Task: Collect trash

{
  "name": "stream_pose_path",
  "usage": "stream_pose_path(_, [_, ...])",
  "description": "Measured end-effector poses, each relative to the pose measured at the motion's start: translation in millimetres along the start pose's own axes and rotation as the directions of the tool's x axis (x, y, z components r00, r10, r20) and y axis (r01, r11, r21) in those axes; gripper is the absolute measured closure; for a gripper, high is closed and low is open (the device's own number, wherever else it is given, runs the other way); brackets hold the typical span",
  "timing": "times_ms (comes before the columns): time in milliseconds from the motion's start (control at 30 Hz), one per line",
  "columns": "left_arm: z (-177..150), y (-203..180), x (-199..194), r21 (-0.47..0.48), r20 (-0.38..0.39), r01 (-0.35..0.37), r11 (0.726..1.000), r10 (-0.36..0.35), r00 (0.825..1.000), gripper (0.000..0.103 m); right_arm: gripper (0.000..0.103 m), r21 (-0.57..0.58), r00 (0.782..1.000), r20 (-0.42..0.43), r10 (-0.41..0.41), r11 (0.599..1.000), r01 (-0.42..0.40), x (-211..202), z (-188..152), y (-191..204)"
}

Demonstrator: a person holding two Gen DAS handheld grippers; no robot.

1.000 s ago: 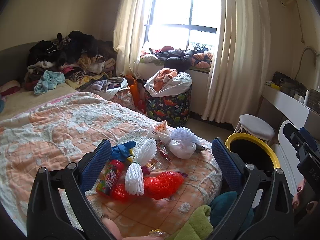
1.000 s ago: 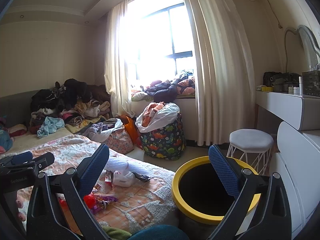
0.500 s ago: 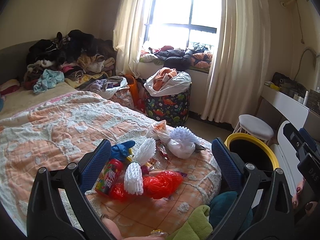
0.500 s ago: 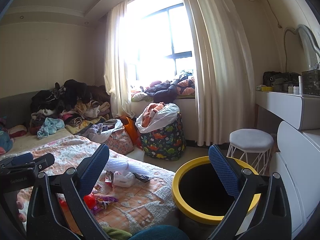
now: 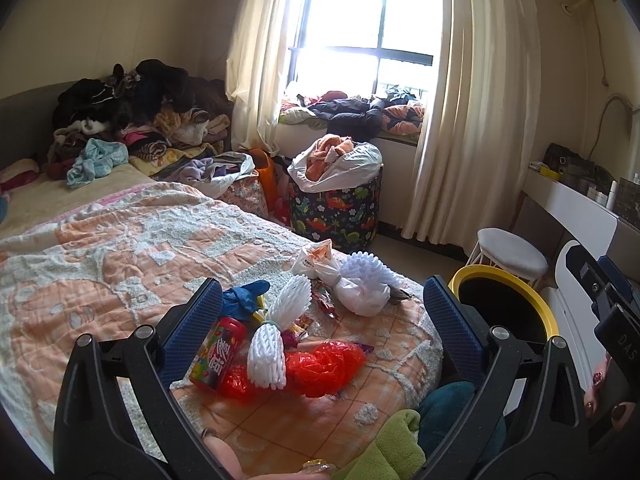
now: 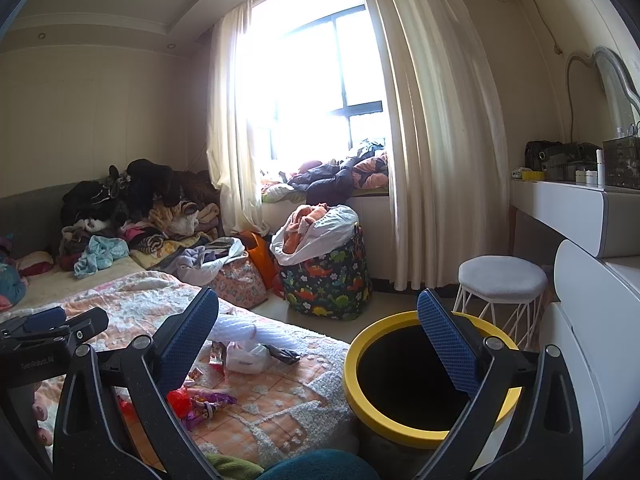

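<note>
Fingers spread wide and empty on both our left gripper (image 5: 322, 320) and right gripper (image 6: 318, 336). Crinkly red plastic bag (image 5: 320, 364), ribbed white foam nets (image 5: 276, 340) and glossy snack can (image 5: 218, 354) lie near the bed's (image 5: 100, 264) foot corner, beside the round yellow-rimmed bin (image 6: 420, 384). We judge that flimsy film may slip or snag the nubby quilt.

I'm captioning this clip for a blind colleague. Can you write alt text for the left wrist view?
An open left gripper hovers over trash on a quilted bed: a red snack can, white foam fruit nets, a red plastic bag and a blue glove. A yellow-rimmed bin stands right of the bed, below a bright window.
</note>
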State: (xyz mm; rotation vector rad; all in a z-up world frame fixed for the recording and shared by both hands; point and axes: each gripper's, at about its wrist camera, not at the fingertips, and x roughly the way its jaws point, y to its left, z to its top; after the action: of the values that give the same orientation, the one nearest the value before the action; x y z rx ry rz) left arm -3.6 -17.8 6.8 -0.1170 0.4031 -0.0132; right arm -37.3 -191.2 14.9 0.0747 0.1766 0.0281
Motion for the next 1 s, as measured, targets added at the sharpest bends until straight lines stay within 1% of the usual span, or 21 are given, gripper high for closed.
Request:
stream_pose_path(300, [-1.9,2.4,2.0,-0.011,-0.011,0.001,1.000,-0.002,1.000,0.011,0.006,0.001,1.000,-0.011,0.007,1.000,-0.007,1.1,-1.2,-0.6])
stream_pose_path(467, [-0.4,23.2,4.0,-0.080,-0.014,0.003,0.997,-0.004,1.000,0.011,0.006,-0.034,0.995,-0.069,0.072,0.997,-0.074,11.1,-5.3,7.9])
stream_pose_path(600, [1.6,37.6,6.6,-0.101,-0.020,-0.035,0.994,0.033,0.999,0.011,0.006,-0.064,0.988,-0.101,0.118,0.990,-0.125,19.4,-9.2,18.9])
stream_pose_path(667, [1.9,44.1,7.0,-0.116,-0.023,-0.042,0.992,0.040,0.999,0.011,0.006,-0.075,0.984,-0.115,0.139,0.986,-0.148,22.7,-9.6,25.5])
stream_pose_path(900, [3.6,61.8,7.9,-0.134,-0.028,-0.074,0.988,0.071,0.997,0.011,0.006,-0.101,0.962,-0.174,0.212,0.967,-0.232,39.3,-9.3,49.0])
stream_pose_path(1000, [3.1,72.2,8.8,-0.147,-0.034,-0.089,0.985,0.085,0.996,0.011,0.006,-0.116,0.948,-0.200,0.246,0.955,-0.272,46.4,-9.9,61.4])
